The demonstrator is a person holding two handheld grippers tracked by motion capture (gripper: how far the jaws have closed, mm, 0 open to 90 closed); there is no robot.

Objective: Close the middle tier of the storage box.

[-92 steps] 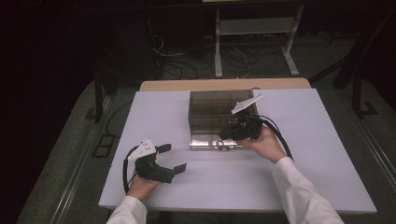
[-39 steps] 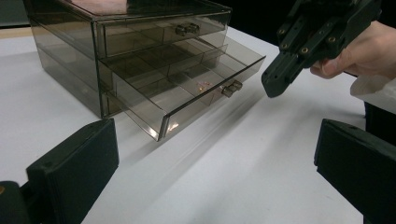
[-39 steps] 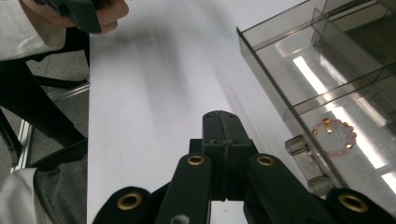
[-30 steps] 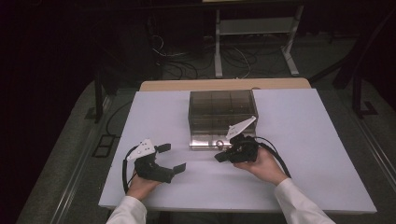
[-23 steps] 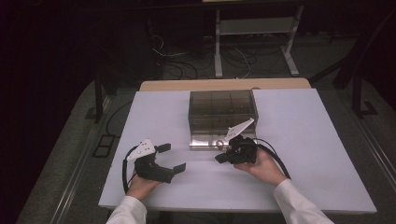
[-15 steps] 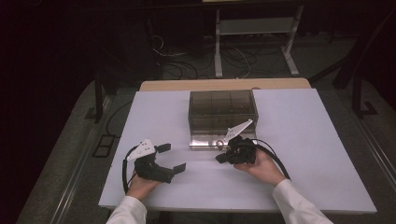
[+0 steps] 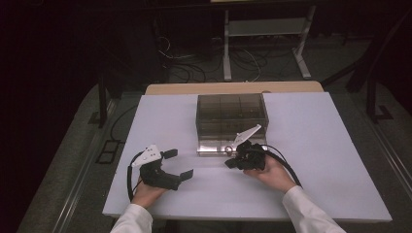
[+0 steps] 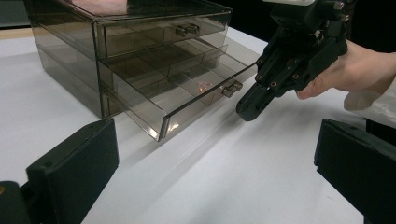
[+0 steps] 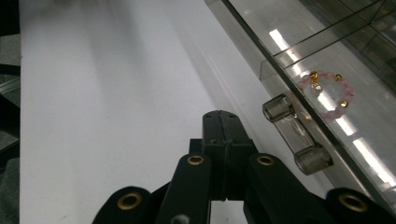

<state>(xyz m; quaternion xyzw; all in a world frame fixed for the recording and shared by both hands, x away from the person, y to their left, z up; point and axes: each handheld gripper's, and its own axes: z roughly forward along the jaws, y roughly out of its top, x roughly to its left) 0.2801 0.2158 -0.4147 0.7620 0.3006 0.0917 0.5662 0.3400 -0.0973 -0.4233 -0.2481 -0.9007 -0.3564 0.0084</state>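
Nearest me, my left gripper [image 7: 177, 164] rests by the desk's near left corner, jaws spread wide with nothing between them. My right gripper [image 7: 230, 163] sits further in, near the middle, jaws pressed together on nothing, tip just beside the drawer handle [image 9: 297, 134]. The open bottom drawer [image 8: 187, 95] juts from the smoky clear drawer box [image 7: 231, 114] toward the near edge, its long axis running left to right along the desk. A pink bead bracelet [image 9: 327, 94] with gold beads lies inside it. The box stands toward the far edge; cables [image 7: 243, 58] and a stand [image 7: 265, 34] lie on the floor beyond.
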